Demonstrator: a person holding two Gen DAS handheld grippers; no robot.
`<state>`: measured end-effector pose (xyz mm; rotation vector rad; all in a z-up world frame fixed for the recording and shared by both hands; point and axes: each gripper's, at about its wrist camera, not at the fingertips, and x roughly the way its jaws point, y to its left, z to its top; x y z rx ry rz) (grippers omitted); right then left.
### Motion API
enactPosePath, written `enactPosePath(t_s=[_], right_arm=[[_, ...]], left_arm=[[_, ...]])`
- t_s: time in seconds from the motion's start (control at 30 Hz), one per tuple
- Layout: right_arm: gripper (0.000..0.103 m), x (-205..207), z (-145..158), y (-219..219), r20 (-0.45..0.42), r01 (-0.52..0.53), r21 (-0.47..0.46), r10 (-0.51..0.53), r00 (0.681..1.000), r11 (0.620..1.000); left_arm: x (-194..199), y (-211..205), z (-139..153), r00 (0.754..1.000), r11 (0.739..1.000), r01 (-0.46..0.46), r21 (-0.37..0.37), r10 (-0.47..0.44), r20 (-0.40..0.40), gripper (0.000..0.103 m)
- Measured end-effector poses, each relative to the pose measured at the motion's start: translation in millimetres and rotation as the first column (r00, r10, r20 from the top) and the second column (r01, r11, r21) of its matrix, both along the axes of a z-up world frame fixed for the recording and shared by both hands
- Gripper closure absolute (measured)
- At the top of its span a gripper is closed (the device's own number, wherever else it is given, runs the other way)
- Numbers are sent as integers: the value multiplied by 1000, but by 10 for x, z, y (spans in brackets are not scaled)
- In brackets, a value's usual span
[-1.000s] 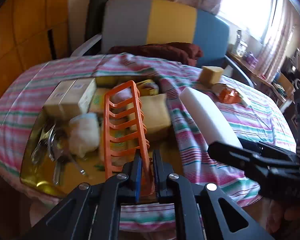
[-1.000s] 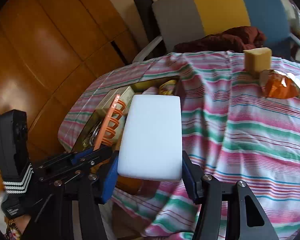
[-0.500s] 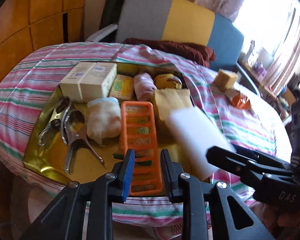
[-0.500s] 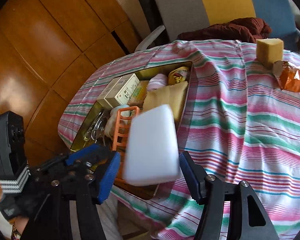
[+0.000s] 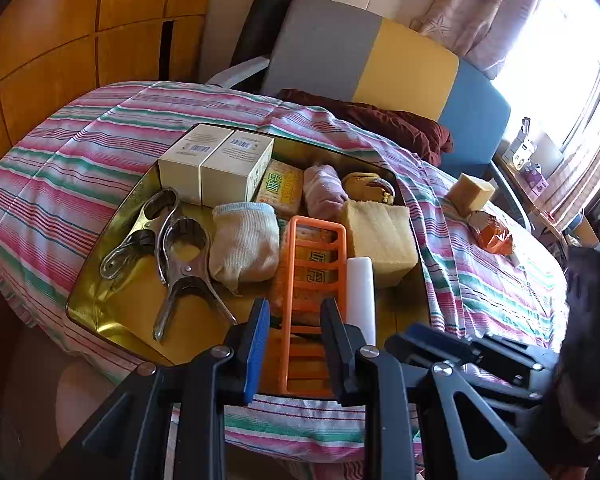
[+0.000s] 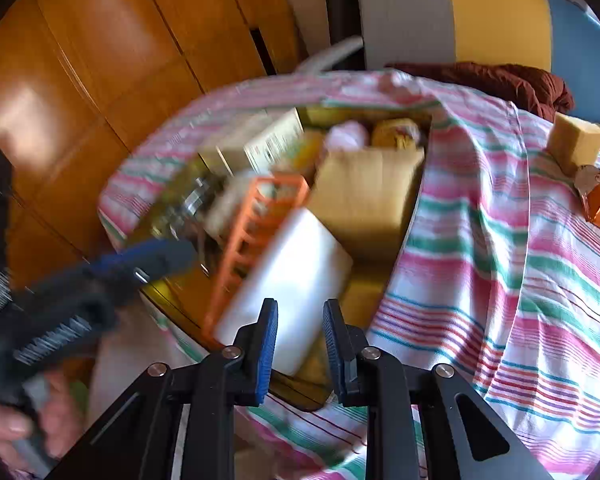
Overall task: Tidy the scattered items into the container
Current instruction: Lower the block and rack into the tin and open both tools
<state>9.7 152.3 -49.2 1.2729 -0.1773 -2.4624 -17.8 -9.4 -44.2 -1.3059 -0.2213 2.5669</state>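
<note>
Tray [image 6: 414, 208] contents motion-blurred in right wrist view; box [image 5: 216, 162] print illegible.

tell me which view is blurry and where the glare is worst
Right wrist view: motion blur smears the orange rack, white block and left gripper. Left wrist view: sharp, but the window blows out white at upper right.

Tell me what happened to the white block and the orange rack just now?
The right gripper let go of the white block, which dropped into the gold tray beside the orange rack. The left gripper laid the rack flat and opened. The yellow sponge and orange packet stayed on the cloth.
</note>
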Motion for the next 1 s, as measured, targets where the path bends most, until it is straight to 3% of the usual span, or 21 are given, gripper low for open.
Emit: enactPosePath(t_s=[0.17, 0.33, 0.5, 0.53, 0.6, 0.73, 0.87, 1.0], right_arm=[[79, -130, 67, -135, -23, -57, -1, 57, 998, 998], [79, -240, -36, -352, -2, -111, 99, 111, 994, 989], [79, -99, -5, -107, -54, -47, 250, 63, 997, 967], [79, -52, 25, -28, -74, -10, 319, 35, 997, 948], [79, -28, 41, 137, -81, 40, 364, -12, 997, 931], [79, -24, 106, 470, -61, 92, 244, -80, 995, 965], [79, -40, 177, 414, -78, 63, 232, -46, 996, 971], [79, -137, 37, 74, -51, -26, 278, 42, 998, 960]], left_arm=[[-18, -57, -30, 998, 998, -67, 5, 67, 4, 78], [-36, -130, -54, 995, 995, -103, 4, 103, 16, 78], [-49, -97, -55, 996, 996, -86, 2, 86, 18, 78], [-46, -73, -56, 997, 997, -80, 3, 80, 15, 78], [-46, -12, -65, 998, 998, -61, 1, 61, 18, 78], [-35, 112, -92, 999, 1000, -22, -10, 22, 26, 78], [-25, 181, -131, 999, 1000, -6, -7, 7, 42, 78], [12, 239, -132, 999, 1000, 2, -19, -1, 37, 78]])
